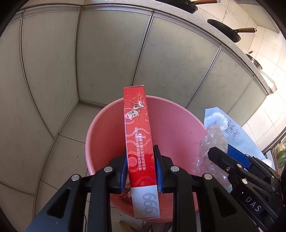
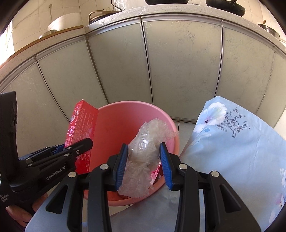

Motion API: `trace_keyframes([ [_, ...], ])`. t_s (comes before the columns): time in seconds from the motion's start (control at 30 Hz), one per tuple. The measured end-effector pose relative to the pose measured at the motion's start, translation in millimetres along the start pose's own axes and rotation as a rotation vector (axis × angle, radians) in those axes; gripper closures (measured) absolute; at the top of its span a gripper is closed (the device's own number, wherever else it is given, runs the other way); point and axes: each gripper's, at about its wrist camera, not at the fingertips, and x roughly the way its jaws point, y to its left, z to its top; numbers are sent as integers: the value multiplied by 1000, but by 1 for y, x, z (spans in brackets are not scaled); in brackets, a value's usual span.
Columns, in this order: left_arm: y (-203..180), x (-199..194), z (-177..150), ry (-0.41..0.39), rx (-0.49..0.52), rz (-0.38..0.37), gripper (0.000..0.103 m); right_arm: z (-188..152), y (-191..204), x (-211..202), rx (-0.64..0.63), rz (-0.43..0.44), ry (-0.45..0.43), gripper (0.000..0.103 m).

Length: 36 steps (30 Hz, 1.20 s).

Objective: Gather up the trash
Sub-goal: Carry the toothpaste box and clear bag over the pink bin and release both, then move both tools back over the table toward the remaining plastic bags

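My left gripper (image 1: 141,167) is shut on a long red box (image 1: 138,135) with a white end and holds it upright over a pink plastic bucket (image 1: 177,121). The box also shows in the right wrist view (image 2: 81,128), leaning at the bucket's left rim. My right gripper (image 2: 143,160) is shut on a crumpled clear plastic bag (image 2: 144,142) and holds it over the bucket (image 2: 116,121). The bag (image 1: 212,142) and the right gripper (image 1: 237,169) show at the right of the left wrist view. A bit of red and patterned trash lies in the bucket's bottom.
Grey-green cabinet doors (image 2: 178,62) stand right behind the bucket, under a speckled counter (image 2: 160,10) with pans (image 1: 225,32) and pots. A light blue floral cloth (image 2: 232,142) lies on the right, next to the bucket. The floor is pale tile (image 1: 68,146).
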Motion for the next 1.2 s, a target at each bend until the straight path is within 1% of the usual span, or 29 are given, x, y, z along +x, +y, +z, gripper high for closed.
trace_keyframes([
  [0.1, 2, 1, 0, 12, -12, -7, 76, 0, -1, 4, 12, 7, 16, 65],
  [0.23, 4, 0, -1, 17, -22, -16, 70, -2, -4, 6, 37, 13, 30, 64],
  [0.33, 5, -1, -1, 14, -31, -15, 68, -3, -6, 5, 50, 21, 32, 63],
  [0.37, 5, -1, -1, 15, -31, -16, 68, -3, -7, 5, 52, 23, 31, 62],
  [0.4, 5, -2, -1, 16, -32, -16, 67, -3, -7, 4, 51, 22, 29, 58],
  [0.47, 4, -3, -2, 16, -32, -16, 67, -3, -8, 2, 54, 30, 22, 55],
  [0.87, 2, -13, 0, 6, -29, -8, 66, -10, -8, -19, 59, 32, -11, 55],
  [1.2, -8, -28, -1, -7, 0, -5, 65, -22, -16, -44, 69, 33, -35, 55],
])
